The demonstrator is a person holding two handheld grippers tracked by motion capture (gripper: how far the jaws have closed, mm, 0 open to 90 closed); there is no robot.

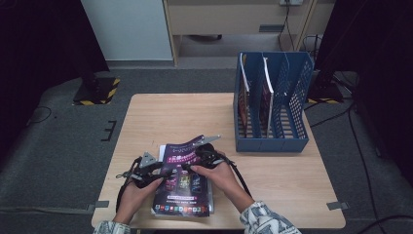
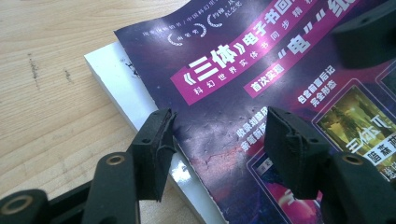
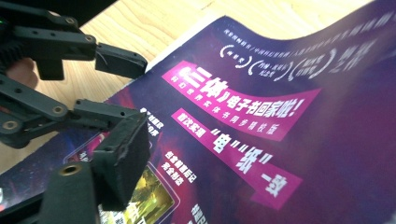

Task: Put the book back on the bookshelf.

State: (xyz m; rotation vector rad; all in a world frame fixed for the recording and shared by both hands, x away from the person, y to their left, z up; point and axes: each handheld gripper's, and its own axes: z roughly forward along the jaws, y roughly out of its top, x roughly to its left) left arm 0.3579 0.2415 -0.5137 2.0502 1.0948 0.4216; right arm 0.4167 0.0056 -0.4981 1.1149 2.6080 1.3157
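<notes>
Step in hand: lift the glossy purple magazine with pink title banners (image 1: 184, 179) off the stack and get it toward the blue plastic slotted file rack (image 1: 272, 105).

Position: the mag lies on top of a white book/booklet (image 2: 122, 88) near the front edge of the light wooden table (image 1: 160, 114), well apart from the rack.

Left gripper (image 2: 215, 140): jaws apart, straddling the mag's left edge; pads not pressing on the cover. Keep it there as a hold-down or edge guide.

Right gripper (image 1: 198, 163): sits over the mag's right half, jaws apart; whether the cover's edge is between them cannot be told, since just one jaw is in frame in the right gripper view.

Procedure:
- Separate the top cover only; the far corner already curls up, so enter there.
- Clamp deep, approx. past the edge, as glossy paper slips.
- Lift w/ both sides level to avoid a crease.
- Don't drag the white booklet along.
</notes>
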